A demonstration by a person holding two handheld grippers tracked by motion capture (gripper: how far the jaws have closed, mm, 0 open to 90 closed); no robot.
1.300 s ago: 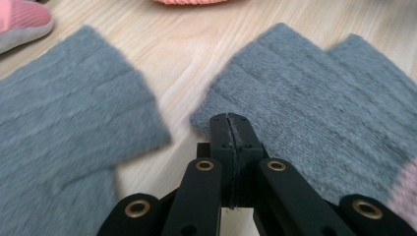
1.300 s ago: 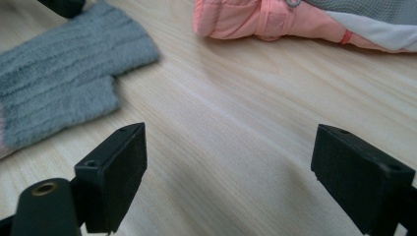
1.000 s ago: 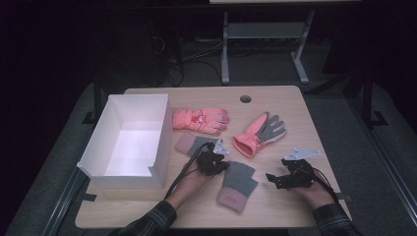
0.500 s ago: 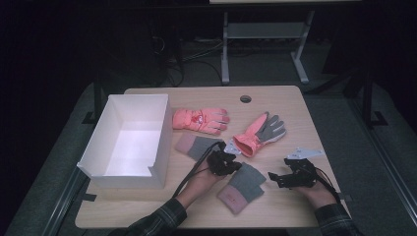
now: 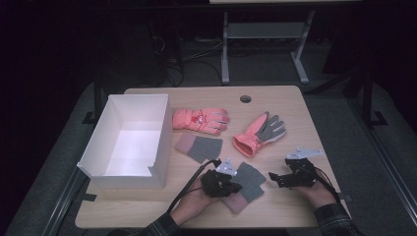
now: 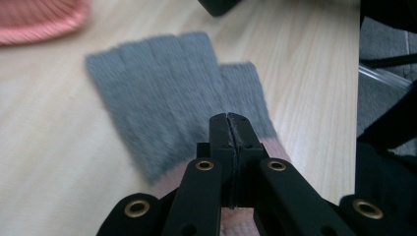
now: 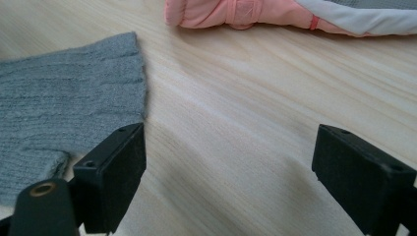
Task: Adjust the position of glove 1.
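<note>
Both forearms enter from six o'clock. The left gripper (image 5: 231,186) points toward three o'clock, jaws pressed together; the right gripper (image 5: 276,178) points toward nine — jaws spread wide apart.

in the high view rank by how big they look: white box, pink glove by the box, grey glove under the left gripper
1. white box, by far the largest.
2. pink glove.
3. grey glove, though the left gripper covers part of it, so this last ranking is unsure.
</note>
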